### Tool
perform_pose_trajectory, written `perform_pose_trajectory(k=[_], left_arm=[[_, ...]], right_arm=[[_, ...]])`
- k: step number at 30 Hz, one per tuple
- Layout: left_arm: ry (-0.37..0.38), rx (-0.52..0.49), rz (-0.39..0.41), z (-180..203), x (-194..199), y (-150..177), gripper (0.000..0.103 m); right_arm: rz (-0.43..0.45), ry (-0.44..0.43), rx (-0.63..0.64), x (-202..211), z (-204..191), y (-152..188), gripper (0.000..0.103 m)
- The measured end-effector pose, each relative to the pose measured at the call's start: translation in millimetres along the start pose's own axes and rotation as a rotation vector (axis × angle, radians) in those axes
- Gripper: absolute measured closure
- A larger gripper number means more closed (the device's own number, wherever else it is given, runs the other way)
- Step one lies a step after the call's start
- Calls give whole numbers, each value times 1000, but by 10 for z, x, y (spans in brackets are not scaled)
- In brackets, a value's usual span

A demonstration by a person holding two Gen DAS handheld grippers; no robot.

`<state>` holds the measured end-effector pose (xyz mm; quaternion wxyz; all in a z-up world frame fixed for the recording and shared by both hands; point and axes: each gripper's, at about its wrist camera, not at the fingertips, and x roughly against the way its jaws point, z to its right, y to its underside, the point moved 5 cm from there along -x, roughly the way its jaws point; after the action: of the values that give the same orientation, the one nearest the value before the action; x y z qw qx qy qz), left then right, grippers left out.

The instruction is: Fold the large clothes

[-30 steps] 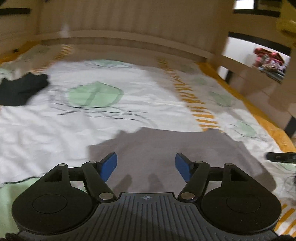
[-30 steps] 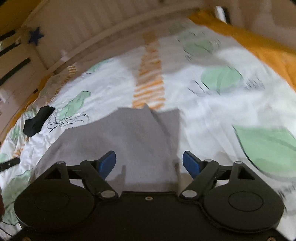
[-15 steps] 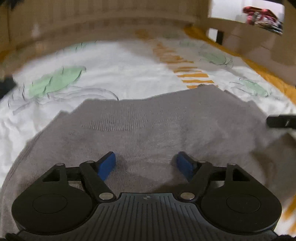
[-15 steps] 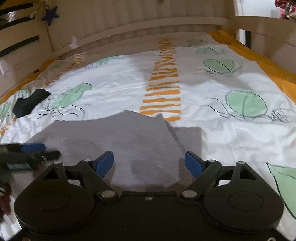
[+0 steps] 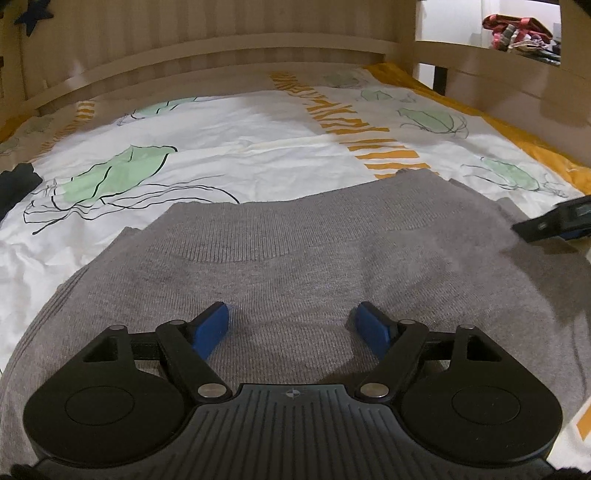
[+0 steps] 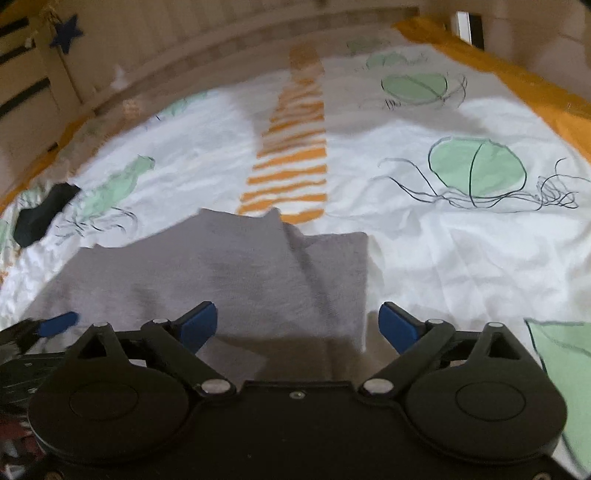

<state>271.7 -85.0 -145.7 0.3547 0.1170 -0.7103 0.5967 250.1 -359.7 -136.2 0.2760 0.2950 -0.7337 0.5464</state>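
Bedroom, patterned bedsheet [image 5: 258, 147], wooden bed frame [image 5: 221, 48]

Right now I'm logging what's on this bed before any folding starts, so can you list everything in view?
Grey knitted sweater: one, grey, spread flat on the bedsheet in front of both grippers.
White bedsheet with green leaf prints and orange stripes: one, covering the bed under the sweater.
Black cloth item: one, black, on the sheet at the far left; too small to tell what it is.
Beige slatted headboard: one, beige, behind the bed.
Dark blue star decoration: one, hanging at upper left.
Pile of red and mixed items: one, past the bed frame, upper right.
Left gripper: black with blue pads, open over the sweater.
Right gripper: black with blue pads, jaws opening, nothing clamped.
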Motion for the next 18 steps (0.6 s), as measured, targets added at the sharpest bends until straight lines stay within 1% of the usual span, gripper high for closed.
perform_pose_trajectory(k=[2,4,6,8,11,13,16,18], left_arm=[[-2,0,1,5,-3,0,26],[-2,2,3,1,-8,-4,27],[4,5,7,-10,-6,-6,27],[24,17,6,-44,5,-17,27],[84,47,-12,-139,30,-107,28],[109,85,9,-260,68,-198,28],[58,137,75,-534,102,-357,28],[44,189,65,-736,22,-423,28]], right_arm=[[-20,33,-1,-151,132,-11,8],[0,63,18,-227,205,-22,6],[11,69,34,-248,190,-3,3],[25,64,41,-227,186,22,3],[45,24,10,-199,238,39,1],[49,13,3,-184,249,35,1],[52,10,4,-190,247,18,1],[53,9,4,-188,248,21,1]])
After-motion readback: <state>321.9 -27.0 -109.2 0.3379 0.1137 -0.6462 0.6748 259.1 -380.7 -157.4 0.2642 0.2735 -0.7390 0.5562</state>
